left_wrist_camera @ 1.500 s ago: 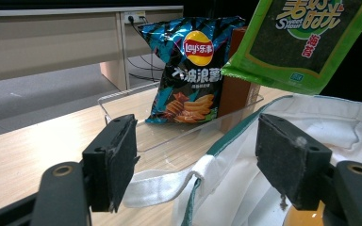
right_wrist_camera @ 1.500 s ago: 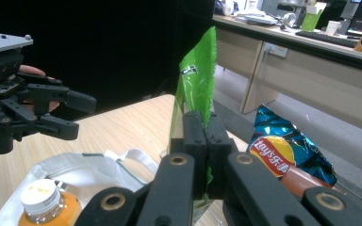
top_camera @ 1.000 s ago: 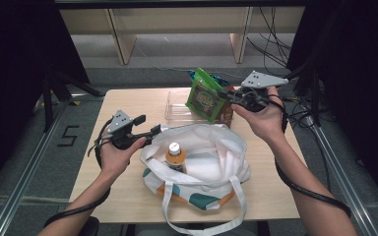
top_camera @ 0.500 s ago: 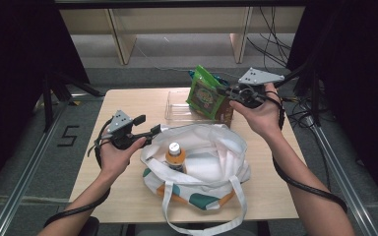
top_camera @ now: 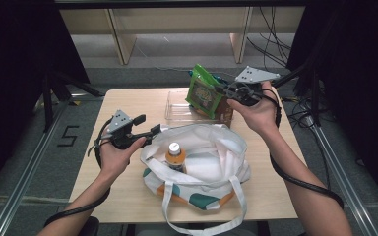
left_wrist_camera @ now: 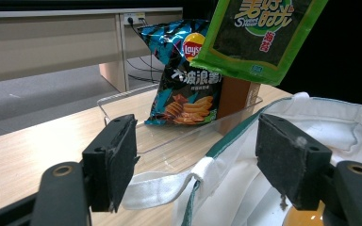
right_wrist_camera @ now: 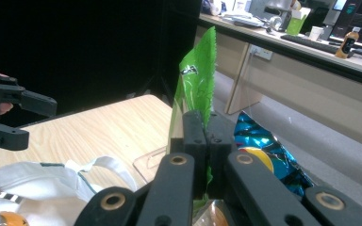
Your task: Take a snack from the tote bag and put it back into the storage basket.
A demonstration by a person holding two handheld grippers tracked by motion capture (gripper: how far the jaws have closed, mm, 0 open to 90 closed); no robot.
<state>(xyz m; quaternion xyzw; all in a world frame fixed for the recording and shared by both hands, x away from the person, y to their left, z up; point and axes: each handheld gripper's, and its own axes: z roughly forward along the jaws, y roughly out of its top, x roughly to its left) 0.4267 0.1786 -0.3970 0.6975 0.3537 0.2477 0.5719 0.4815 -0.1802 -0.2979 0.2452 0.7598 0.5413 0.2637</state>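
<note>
The right gripper (top_camera: 222,92) has its jaws pressed together on the edge of a green snack packet (top_camera: 203,93), which hangs in the air above the clear plastic tray (top_camera: 177,109) at about one o'clock from the white tote bag (top_camera: 216,147). In the right gripper view the pads (right_wrist_camera: 194,136) pinch the packet's flat seam, the serrated top rising above them. The packet looks light, thin and crinkly, likely slippery foil. Gripping the sealed border seems the sound choice, since squeezing the puffed middle would probably crush what is inside or let it slide.

The left gripper (top_camera: 153,131) sits at nine o'clock from the bag, jaws apart. In its own view they straddle the bag's rim and a white strap (left_wrist_camera: 160,188) without pressing on either. The cloth is soft and will sag unless held wide.

Behind the green packet stands a dark crisp bag (left_wrist_camera: 188,75) in the tray, next to a brown box (left_wrist_camera: 233,101) that the packet mostly covers. An orange-capped bottle (top_camera: 175,156) stands inside the bag. Its lower part is sunk among the folds, and what else lies below cannot be made out. The bag's near handle (top_camera: 202,223) runs off the table (top_camera: 128,103) at six o'clock.
</note>
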